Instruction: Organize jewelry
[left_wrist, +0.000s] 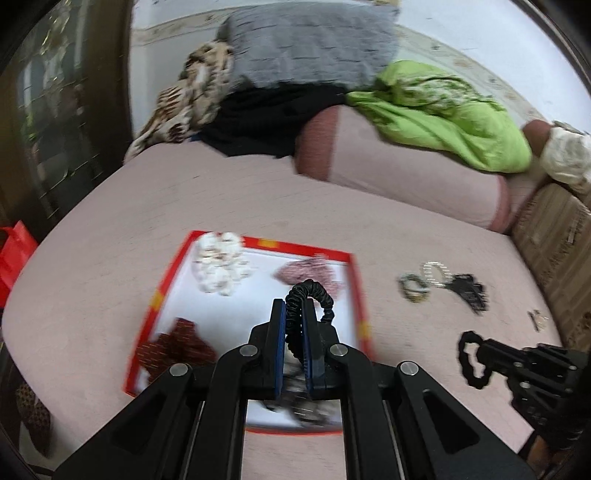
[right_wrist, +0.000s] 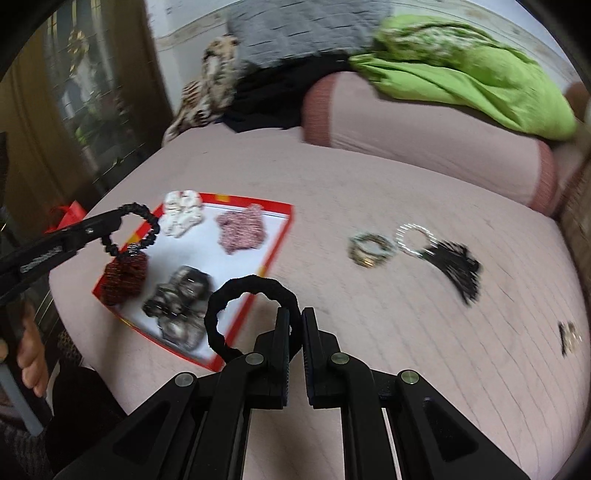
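Nearest to me, my left gripper (left_wrist: 294, 317) has its fingers clenched on a black coiled elastic hair tie (left_wrist: 312, 295), which arches up over the fingertips above the red-bordered white tray (left_wrist: 360, 295) on the pink bed (left_wrist: 221, 206). My right gripper (right_wrist: 293, 325) has its fingers closed on a black fuzzy hair tie (right_wrist: 221, 317), whose loop hangs to the left over the tray's near edge. In the tray I see a dark red scrunchie (right_wrist: 123, 278) at the near left, a grey-black scrunchie (right_wrist: 181, 295) beside it, a white scrunchie (right_wrist: 183, 212) at the far left corner and a pink patterned scrunchie (right_wrist: 242, 230) to its right. Off the tray to the right, lying on the bed, are a dark beaded bracelet (right_wrist: 369, 249), a silver bangle (right_wrist: 415, 240) touching it, and a black tasselled piece (right_wrist: 456, 271); a small blurred item (right_wrist: 569, 338) sits apart near the bed's right edge. Farther back lie a pink bolster (right_wrist: 424, 136), a bright green cloth (right_wrist: 480, 77) and a grey pillow (left_wrist: 306, 48).
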